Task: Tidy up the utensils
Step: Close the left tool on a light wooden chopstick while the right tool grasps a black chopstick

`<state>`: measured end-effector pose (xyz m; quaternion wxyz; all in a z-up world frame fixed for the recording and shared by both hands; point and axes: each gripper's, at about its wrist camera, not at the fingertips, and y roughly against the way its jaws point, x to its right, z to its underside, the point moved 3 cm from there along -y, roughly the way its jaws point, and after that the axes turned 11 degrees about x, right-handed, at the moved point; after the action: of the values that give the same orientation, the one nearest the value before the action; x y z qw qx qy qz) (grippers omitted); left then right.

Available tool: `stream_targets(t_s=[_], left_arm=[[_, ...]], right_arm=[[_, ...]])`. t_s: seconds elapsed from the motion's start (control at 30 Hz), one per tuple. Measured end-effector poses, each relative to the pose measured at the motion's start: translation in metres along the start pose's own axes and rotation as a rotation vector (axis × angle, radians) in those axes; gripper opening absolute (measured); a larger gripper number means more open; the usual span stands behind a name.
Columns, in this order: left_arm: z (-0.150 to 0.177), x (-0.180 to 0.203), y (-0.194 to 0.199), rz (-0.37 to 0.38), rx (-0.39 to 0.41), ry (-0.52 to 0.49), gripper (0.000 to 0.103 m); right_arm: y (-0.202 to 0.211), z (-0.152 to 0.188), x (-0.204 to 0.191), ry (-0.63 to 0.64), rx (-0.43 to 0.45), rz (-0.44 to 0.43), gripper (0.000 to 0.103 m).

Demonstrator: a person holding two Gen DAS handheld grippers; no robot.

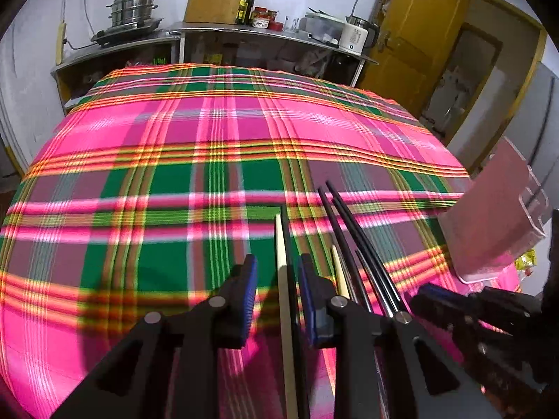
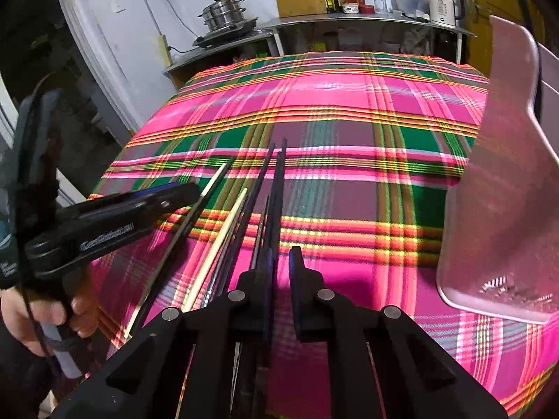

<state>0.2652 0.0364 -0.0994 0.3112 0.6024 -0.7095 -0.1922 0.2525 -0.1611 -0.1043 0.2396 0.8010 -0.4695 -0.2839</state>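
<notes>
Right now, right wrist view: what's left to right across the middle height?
left gripper → pale chopsticks → black chopsticks → right gripper → pink plastic holder

Both views are bright and heavily saturated: the pink, green and orange plaid tablecloth [image 1: 195, 160] almost glows, its pink bands close to clipping. Light falls from above, throwing a soft dark shadow onto the cloth just ahead of the black left gripper [image 1: 274, 279]. Stripes smear with motion blur, more so toward the edges. Fisheye distortion bows the table and bends the white wall [image 2: 146, 10]; corners fall into black vignette. The translucent pink plastic tray [image 2: 503, 188] looks hazy.
</notes>
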Motion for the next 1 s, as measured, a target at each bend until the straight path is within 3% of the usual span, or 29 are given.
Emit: stream_targets(t_s=[0.17, 0.33, 0.57, 0.97, 1.0], left_arm=[[0.002, -0.004, -0.006, -0.013, -0.008, -0.02, 0.028], [0.008, -0.018, 0.004, -0.005, 0.007, 0.031, 0.026], [0.012, -0.034, 0.012, -0.009, 0.014, 0.071, 0.008], [-0.003, -0.021, -0.002, -0.011, 0.019, 0.019, 0.008], [-0.003, -0.019, -0.007, -0.022, 0.001, 0.005, 0.013]], right_arm=[[-0.007, 0.002, 0.002, -0.002, -0.012, 0.007, 0.01], [-0.009, 0.0, 0.006, -0.008, -0.011, 0.012, 0.01], [-0.009, 0.0, 0.008, -0.017, -0.015, 0.023, 0.01], [-0.005, -0.013, -0.009, 0.013, 0.021, -0.011, 0.01], [-0.008, -0.014, -0.009, 0.016, 0.017, -0.007, 0.01]])
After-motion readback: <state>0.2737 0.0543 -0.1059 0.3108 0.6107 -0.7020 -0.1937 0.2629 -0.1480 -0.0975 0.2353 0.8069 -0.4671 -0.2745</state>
